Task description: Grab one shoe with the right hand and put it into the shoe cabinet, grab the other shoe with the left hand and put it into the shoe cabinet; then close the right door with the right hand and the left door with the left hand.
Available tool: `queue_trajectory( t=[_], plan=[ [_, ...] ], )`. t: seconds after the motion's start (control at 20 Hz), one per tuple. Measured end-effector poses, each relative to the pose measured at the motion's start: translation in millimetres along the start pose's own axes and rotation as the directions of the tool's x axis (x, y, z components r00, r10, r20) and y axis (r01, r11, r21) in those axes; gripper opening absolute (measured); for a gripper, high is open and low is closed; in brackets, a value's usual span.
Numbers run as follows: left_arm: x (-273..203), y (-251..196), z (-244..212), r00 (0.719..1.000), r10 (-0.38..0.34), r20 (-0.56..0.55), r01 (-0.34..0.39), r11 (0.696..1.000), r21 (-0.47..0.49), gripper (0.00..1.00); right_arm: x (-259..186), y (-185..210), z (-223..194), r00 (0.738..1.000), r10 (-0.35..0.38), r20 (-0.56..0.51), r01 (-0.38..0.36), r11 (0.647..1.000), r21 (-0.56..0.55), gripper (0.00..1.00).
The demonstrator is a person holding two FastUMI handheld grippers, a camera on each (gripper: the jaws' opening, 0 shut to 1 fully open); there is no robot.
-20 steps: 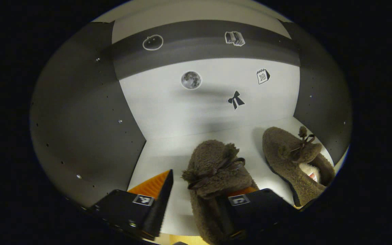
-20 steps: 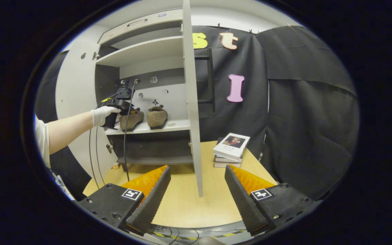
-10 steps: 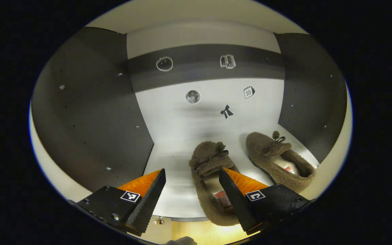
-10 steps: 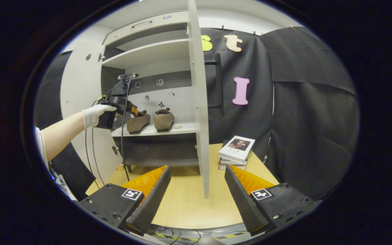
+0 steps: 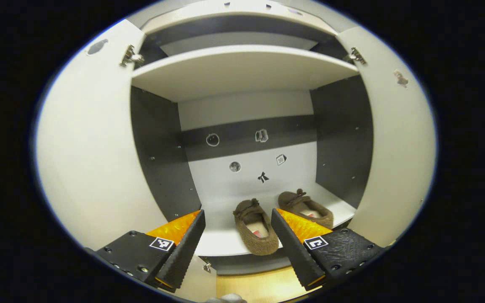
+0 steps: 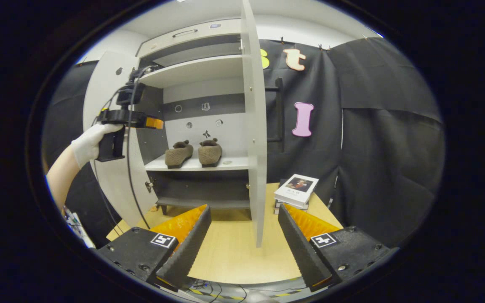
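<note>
Two brown fuzzy shoes stand side by side on the cabinet's middle shelf (image 5: 221, 246): the left shoe (image 5: 256, 227) and the right shoe (image 5: 305, 207); the right gripper view shows them as the left shoe (image 6: 178, 154) and the right shoe (image 6: 210, 152). My left gripper (image 5: 238, 240) is open and empty, pulled back in front of the cabinet; a gloved hand holds that left gripper (image 6: 154, 123) beside the left door (image 6: 112, 139). My right gripper (image 6: 244, 235) is open and empty over the table, with the edge of the open right door (image 6: 256, 139) straight ahead.
Both doors stand open: left door (image 5: 86, 147), right door (image 5: 394, 139). An upper shelf (image 5: 238, 69) spans the cabinet. A stack of books (image 6: 295, 191) lies on the wooden table (image 6: 230, 252) right of the cabinet. Cables hang from the left gripper.
My left gripper has let go of the left shoe and drawn back out of the cabinet, so both doors now show. The right gripper has edged slightly toward the cabinet.
</note>
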State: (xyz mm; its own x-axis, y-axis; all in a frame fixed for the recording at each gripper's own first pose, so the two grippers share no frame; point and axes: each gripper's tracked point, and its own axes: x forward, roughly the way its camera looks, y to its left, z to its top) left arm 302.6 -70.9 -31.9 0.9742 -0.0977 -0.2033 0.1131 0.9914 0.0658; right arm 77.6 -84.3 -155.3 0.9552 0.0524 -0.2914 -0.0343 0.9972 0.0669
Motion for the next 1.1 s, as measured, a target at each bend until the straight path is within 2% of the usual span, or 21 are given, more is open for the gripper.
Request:
queue_trajectory(
  t=[0.15, 0.4, 0.85, 1.1],
  plan=[
    [-49.0, -0.7, 5.5, 0.999, -0.013, 0.050, 0.013, 1.000, -0.002, 0.96, -0.2, 5.9, 7.8, 1.000, 0.015, 0.011, -0.015, 1.000, -0.002, 1.00],
    [-105.4, -1.1, -6.0, 0.994, 0.032, 0.105, -0.031, 0.999, -0.013, 0.96, 0.4, 18.9, 26.7, 0.998, 0.035, 0.054, -0.033, 0.999, -0.027, 1.00],
    [-198.8, 19.3, -86.2, 0.986, 0.153, 0.060, -0.145, 0.982, -0.125, 0.96, 3.0, 40.4, 43.2, 0.994, 0.062, 0.090, -0.057, 0.997, -0.052, 1.00],
    [-227.9, 20.7, -106.0, 0.983, 0.173, 0.063, -0.166, 0.981, -0.101, 0.96, 4.9, 42.2, 37.6, 0.996, 0.052, 0.077, -0.048, 0.998, -0.046, 1.00]
  ],
)
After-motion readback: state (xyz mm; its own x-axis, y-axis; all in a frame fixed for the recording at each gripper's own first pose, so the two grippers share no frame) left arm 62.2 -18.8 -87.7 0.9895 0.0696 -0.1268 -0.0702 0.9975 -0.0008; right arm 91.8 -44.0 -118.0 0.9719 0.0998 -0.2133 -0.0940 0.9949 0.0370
